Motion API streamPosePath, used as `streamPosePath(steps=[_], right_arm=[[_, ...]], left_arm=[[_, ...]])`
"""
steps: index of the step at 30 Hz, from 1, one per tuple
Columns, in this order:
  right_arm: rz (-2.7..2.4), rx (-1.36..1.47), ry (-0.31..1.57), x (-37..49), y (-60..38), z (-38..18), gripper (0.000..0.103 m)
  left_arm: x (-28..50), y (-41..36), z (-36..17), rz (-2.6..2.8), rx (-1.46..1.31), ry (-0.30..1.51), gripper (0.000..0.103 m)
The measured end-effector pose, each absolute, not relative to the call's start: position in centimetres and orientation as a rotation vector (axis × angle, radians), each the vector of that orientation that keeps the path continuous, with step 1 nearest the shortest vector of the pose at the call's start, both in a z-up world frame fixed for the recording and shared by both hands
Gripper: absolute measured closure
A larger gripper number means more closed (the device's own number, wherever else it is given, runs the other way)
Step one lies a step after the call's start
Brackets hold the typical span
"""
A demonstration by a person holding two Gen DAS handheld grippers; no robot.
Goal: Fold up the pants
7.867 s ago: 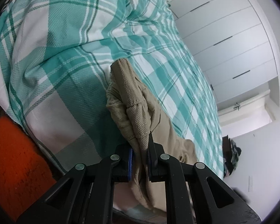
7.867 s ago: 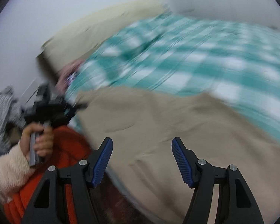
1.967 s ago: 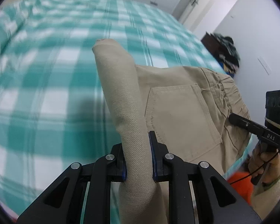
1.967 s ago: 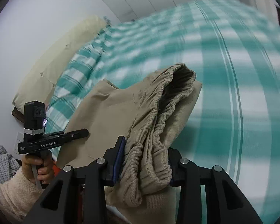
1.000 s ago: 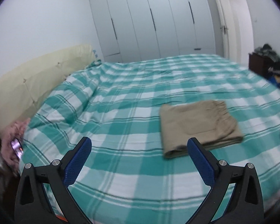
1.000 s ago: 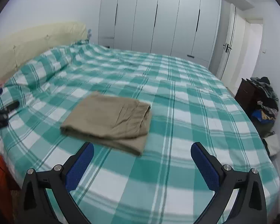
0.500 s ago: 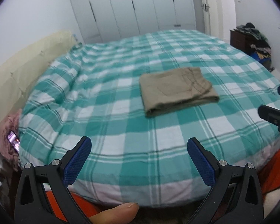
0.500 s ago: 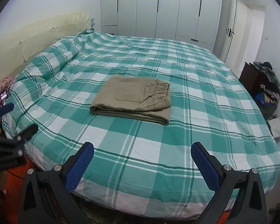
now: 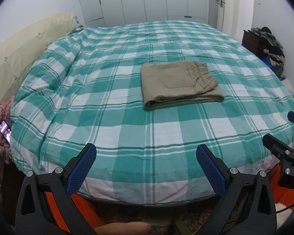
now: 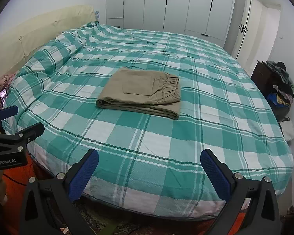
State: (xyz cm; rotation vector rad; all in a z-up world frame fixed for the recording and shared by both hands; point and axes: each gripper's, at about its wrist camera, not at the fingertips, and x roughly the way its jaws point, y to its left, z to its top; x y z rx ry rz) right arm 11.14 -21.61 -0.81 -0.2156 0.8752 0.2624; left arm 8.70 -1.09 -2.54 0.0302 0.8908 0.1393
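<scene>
Pants (image 9: 178, 84) folded, lying mid-bed at 12 o'clock. Left gripper (image 9: 146, 168) & right gripper (image 10: 149, 174) both wide open, empty, well back. Could unravel w/ any regrab: loose layers, soft duvet (image 9: 107, 117)

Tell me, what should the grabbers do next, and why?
Probably just rest. The pants already lie folded in a neat stack on the bed, and the left gripper and right gripper are both open, empty, and back from the bed's edge.
</scene>
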Motion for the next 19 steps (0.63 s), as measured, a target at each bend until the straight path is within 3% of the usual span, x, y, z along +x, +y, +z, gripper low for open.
streamPosePath(steps=[19], right_arm=[[0.255,-0.204,0.871,11.29,-21.88,-1.07,0.001]], left_arm=[[8.53,-0.97,-2.63,0.162,0.033,0.87,0.001]])
